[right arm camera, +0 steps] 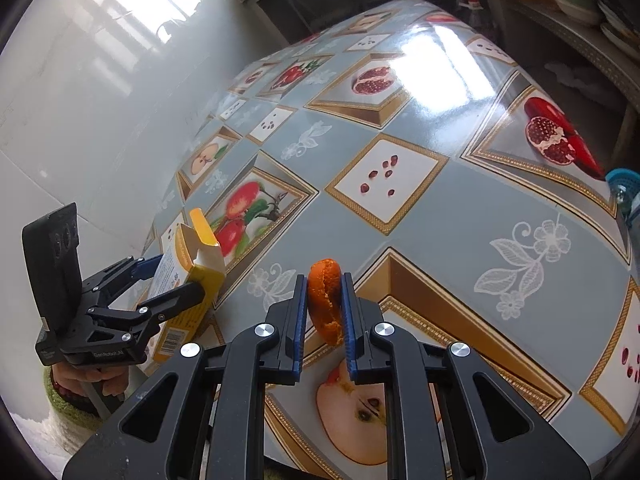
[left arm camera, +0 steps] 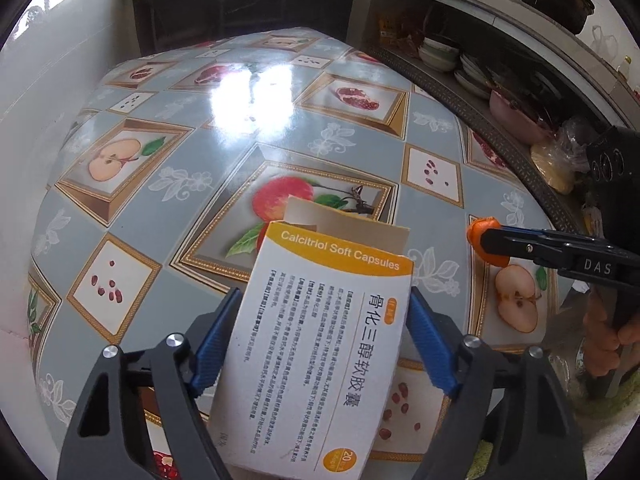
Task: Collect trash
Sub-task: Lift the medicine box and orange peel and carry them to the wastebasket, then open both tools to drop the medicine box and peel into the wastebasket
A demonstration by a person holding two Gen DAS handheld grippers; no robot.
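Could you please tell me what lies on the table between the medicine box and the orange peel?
Nothing: between the medicine box and the orange peel only bare patterned tablecloth shows, clearest in the right wrist view.

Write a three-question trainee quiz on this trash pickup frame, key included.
1. What do the right gripper's jaws hold?
2. True or false: the medicine box sits between the left gripper's jaws.
3. The tablecloth print shows: A fish, B fruit, C cars.
Key: 1 orange peel; 2 true; 3 B.
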